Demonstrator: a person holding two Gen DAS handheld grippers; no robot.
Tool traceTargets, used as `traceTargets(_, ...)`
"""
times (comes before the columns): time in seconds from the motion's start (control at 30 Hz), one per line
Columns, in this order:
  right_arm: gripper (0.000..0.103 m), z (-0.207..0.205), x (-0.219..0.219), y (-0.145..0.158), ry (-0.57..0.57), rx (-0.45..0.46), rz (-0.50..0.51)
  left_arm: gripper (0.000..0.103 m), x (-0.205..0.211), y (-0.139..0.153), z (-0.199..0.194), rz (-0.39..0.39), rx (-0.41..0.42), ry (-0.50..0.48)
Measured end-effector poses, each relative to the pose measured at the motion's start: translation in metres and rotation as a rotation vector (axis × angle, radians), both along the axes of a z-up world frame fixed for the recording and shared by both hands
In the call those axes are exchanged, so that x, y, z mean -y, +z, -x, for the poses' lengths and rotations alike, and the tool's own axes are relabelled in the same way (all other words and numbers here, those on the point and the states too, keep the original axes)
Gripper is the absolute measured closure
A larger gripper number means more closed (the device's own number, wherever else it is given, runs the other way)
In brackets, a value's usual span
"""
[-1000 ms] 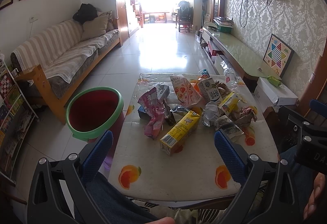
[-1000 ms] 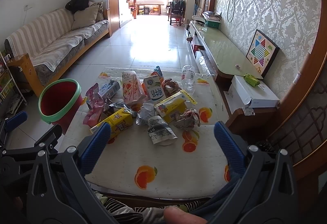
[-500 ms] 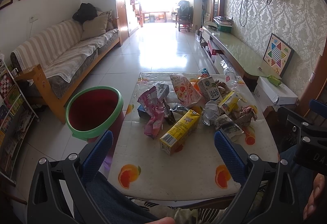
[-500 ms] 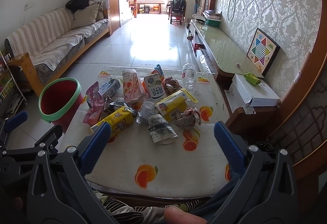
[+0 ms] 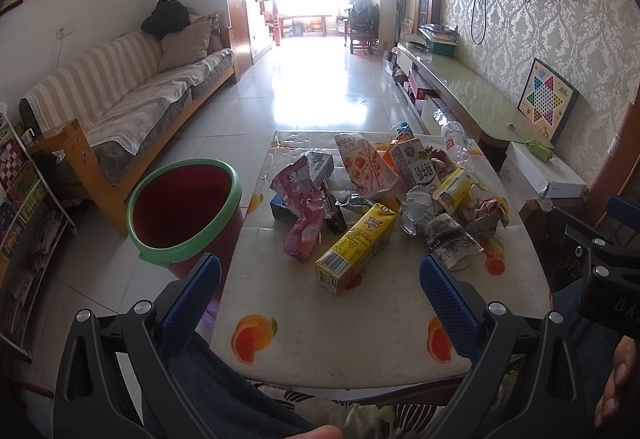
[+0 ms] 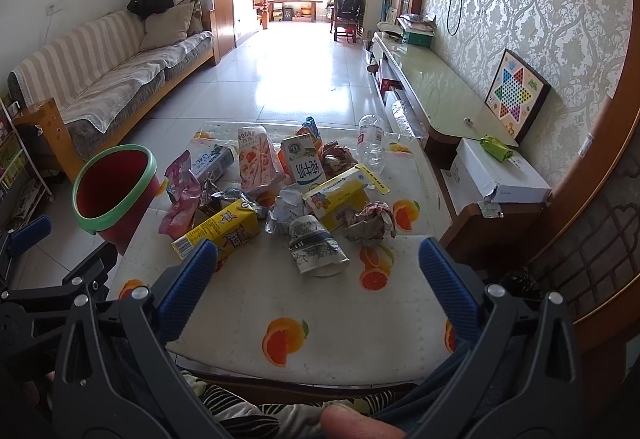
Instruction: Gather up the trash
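Both grippers spread, holding nothing, at the near edge of the table.

I see my left gripper and right gripper wide open above the fruit-print tablecloth. The trash pile sits mid-table, yellow carton nearest; the red bin stands just left of the table.

Black plastic gripper frames with silver screws carry blue textured jaws.
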State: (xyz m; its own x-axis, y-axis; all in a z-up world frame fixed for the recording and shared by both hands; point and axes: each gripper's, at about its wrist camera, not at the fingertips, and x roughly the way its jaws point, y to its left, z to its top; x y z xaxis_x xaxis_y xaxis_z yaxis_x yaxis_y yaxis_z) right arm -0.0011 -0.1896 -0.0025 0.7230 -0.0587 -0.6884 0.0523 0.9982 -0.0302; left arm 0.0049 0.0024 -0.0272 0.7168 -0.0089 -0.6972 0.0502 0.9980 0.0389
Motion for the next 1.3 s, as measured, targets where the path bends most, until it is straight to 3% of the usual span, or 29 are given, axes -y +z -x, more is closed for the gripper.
traceTargets(0.27, 0.004, -0.026, 0.016, -0.045, -0.012, -0.079, -0.04, 0.007, 0.005, -0.032, -0.02, -0.018, -0.067, -0.077)
traceTargets(0.43, 0.004, -0.046, 0.036, -0.071, -0.044, -0.123, -0.067, 0.007, 0.013, -0.06, -0.058, -0.011, -0.143, -0.113)
traceTargets(0.73, 0.004, -0.072, 0.073, -0.108, -0.084, -0.186, -0.123, 0.007, 0.043, -0.116, -0.13, -0.076, -0.282, -0.229)
traceTargets(0.97, 0.004, -0.094, 0.096, -0.14, -0.055, -0.269, -0.252, 0.01, 0.059, -0.15, -0.163, -0.118, -0.371, -0.306)
traceTargets(1.07, 0.004, -0.103, 0.091, -0.15, -0.026, -0.294, -0.271, 0.021, 0.06, -0.163, -0.172, -0.099, -0.415, -0.323)
traceTargets(1.23, 0.004, -0.12, 0.076, -0.166, 0.045, -0.347, -0.297, 0.054, 0.063, -0.181, -0.181, -0.084, -0.462, -0.335)
traceTargets(1.3, 0.004, -0.126, 0.069, -0.17, 0.067, -0.355, -0.283, 0.063, 0.062, -0.185, -0.181, -0.061, -0.477, -0.335)
